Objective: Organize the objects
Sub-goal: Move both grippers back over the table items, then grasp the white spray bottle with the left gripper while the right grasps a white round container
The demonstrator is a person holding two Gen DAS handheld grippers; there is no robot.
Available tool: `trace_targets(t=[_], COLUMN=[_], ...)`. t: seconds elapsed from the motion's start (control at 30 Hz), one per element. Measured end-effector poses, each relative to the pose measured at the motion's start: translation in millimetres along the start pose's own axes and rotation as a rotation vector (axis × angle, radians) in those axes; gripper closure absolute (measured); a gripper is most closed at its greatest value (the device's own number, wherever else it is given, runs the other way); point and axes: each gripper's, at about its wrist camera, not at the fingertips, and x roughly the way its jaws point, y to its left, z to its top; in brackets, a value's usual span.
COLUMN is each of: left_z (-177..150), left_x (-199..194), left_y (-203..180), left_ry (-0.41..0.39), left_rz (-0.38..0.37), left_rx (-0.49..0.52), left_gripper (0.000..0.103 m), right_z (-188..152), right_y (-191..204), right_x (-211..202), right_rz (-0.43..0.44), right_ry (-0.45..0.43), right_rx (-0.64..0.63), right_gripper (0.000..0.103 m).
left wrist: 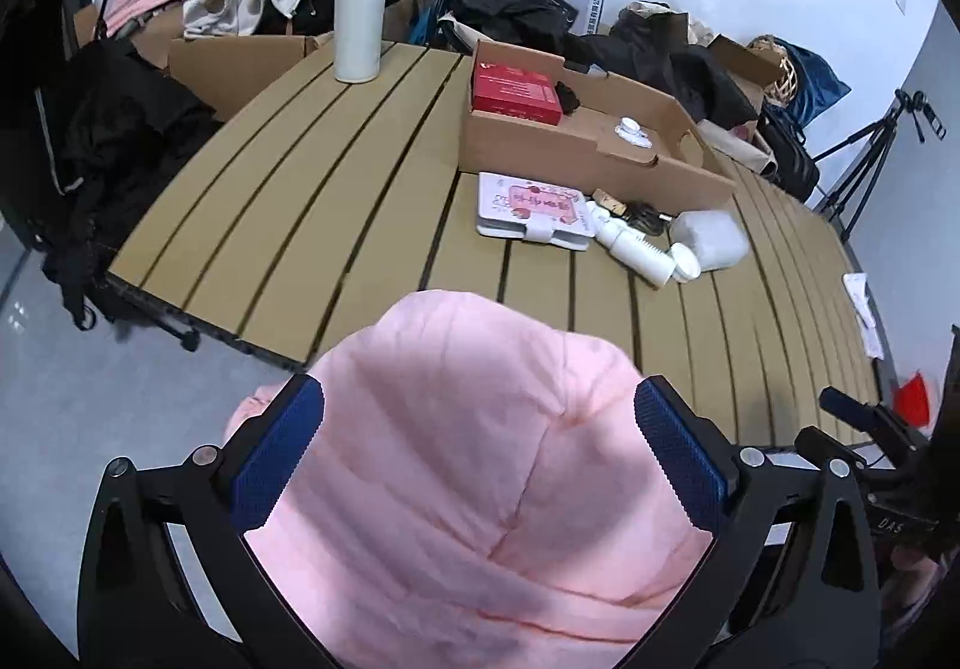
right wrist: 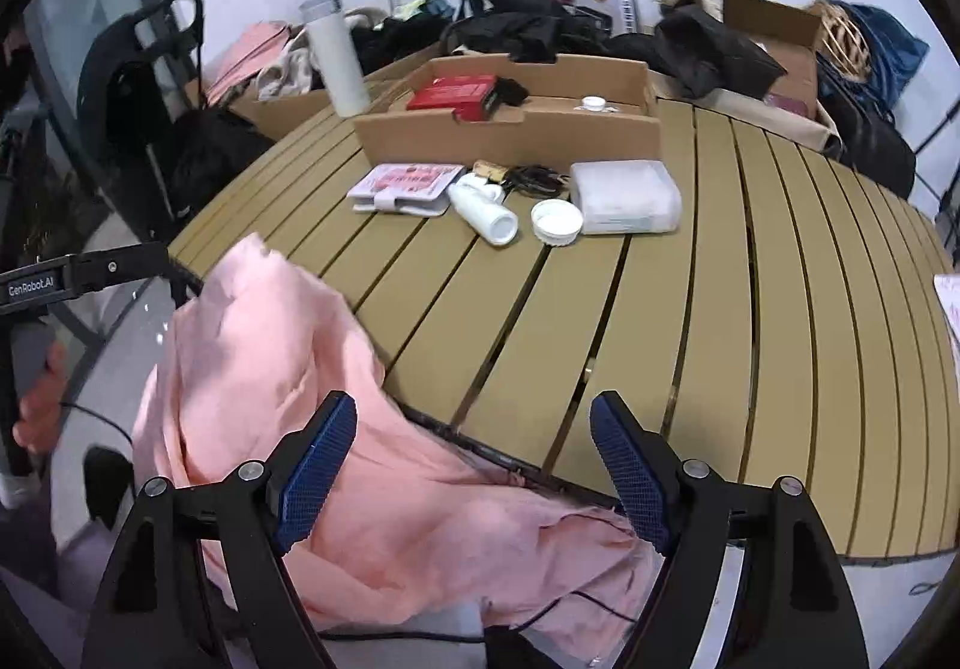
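While my left gripper [left wrist: 479, 450] holds its jaws spread around a bulge of pink cloth [left wrist: 474, 489], my right gripper [right wrist: 474, 465] hangs with jaws apart over the cloth draping off the slatted table [right wrist: 750, 321] edge. Beyond lie a white bottle [right wrist: 483, 210] and cardboard tray [right wrist: 510, 129].

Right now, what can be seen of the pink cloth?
The pink cloth looks soft, matte and creased. It is bunched between the wide-spread blue pads of the left tongs, filling that gap. From the right wrist view it drapes over the slatted table edge, hanging toward the floor. The right tongs are open above it.
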Motion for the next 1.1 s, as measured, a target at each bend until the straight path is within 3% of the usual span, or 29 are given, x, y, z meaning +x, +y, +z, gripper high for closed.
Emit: trace_targets(t=[0.13, 0.27, 0.33, 0.43, 0.5, 0.57, 0.63, 0.7, 0.73, 0.8, 0.97, 1.1], left_z=[4, 31, 46, 63, 69, 73, 71, 66, 61, 50, 12, 1], left_x=[11, 43, 76, 134, 160, 187, 205, 201, 198, 188, 146, 121], left_y=[-17, -57, -81, -113, -122, -128, -127, -132, -136, -138, -105, -91], left_ry=[0.021, 0.013, 0.062, 0.143, 0.149, 0.18, 0.225, 0.179, 0.179, 0.21, 0.227, 0.184], left_rz=[-0.04, -0.104, -0.128, -0.099, -0.068, -0.02, -0.023, -0.003, -0.007, -0.033, -0.084, -0.075], left_rx=[0.025, 0.007, -0.011, -0.026, -0.035, -0.038, -0.066, -0.041, 0.009, 0.095, 0.098, 0.089], left_gripper=[0.0, 0.0, 0.002, 0.012, 0.015, 0.034, 0.047, 0.065, 0.069, 0.069, 0.069, 0.069], right_z=[5, 11, 13, 15, 13, 11, 12, 15, 18, 25, 52, 70], right_y=[-5, -19, -28, -40, -48, -53, -61, -67, -70, -74, -84, -86], right_x=[4, 16, 18, 15, 12, 14, 18, 25, 30, 44, 91, 132], right_rz=[0.001, -0.017, -0.033, -0.045, -0.05, -0.047, -0.051, -0.036, -0.021, 0.014, 0.087, 0.075], right_ry=[-0.016, -0.002, -0.004, -0.016, -0.02, -0.014, -0.004, 0.003, 0.006, 0.009, -0.005, -0.029], right_rx=[0.009, 0.044, 0.069, 0.096, 0.103, 0.103, 0.102, 0.103, 0.111, 0.125, 0.23, 0.336], right_gripper=[0.02, 0.02, 0.028, 0.033, 0.033, 0.033, 0.034, 0.036, 0.038, 0.04, 0.062, 0.068])
